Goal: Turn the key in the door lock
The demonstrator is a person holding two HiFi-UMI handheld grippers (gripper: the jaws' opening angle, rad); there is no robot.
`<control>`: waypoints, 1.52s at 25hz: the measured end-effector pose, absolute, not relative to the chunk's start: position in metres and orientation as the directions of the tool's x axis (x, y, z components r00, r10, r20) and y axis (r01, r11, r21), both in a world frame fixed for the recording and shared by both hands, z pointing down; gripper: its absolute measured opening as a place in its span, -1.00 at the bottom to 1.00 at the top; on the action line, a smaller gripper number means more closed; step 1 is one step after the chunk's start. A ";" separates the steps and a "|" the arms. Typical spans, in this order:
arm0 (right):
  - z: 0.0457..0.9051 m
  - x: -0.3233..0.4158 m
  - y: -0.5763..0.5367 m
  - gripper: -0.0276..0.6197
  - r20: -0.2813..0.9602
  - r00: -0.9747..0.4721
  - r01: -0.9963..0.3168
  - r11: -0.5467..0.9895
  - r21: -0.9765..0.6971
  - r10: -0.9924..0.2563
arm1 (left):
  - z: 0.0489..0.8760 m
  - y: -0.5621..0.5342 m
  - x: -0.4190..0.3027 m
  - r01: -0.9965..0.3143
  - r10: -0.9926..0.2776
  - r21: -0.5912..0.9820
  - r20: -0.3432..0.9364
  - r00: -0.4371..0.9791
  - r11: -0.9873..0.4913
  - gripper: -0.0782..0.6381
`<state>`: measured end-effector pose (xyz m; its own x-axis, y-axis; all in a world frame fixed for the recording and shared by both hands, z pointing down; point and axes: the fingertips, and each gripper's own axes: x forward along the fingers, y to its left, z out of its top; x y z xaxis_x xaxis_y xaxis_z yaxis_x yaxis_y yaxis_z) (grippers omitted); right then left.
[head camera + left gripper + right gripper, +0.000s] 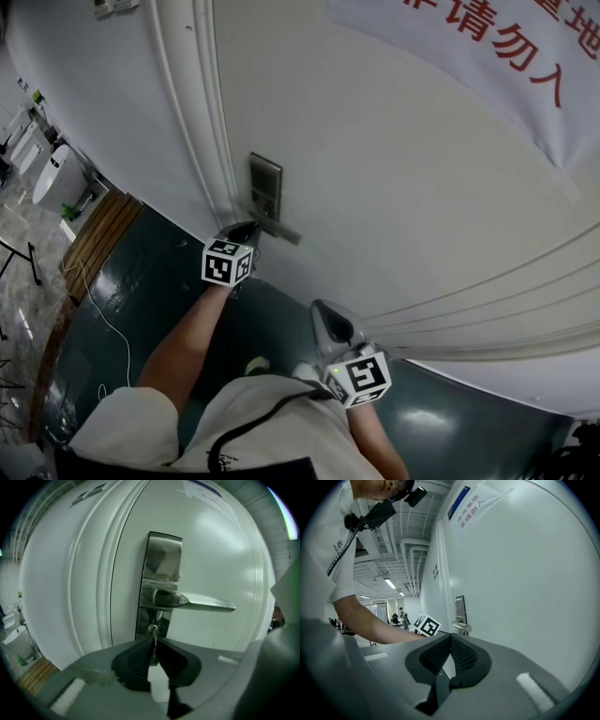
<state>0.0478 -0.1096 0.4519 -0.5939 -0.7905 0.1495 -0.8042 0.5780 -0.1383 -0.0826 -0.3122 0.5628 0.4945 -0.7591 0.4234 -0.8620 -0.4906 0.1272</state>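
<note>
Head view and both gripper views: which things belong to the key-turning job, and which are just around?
Job:
- key, pinched by left gripper
- lock plate
- door

Just around:
- right gripper, shut and empty
- lever handle
- red-lettered notice
- white cable

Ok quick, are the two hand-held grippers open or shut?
Left hand-held gripper: closed, pinching the small silver metal key in the silver door lock.
Right hand-held gripper: closed, holding nothing.
</note>
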 end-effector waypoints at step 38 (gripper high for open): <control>0.454 0.046 -0.105 -0.89 0.161 -0.536 -0.844 0.521 -0.129 -0.829 | 0.565 -0.315 -0.086 -0.133 -0.636 0.967 -0.037 0.771 -0.217 -0.69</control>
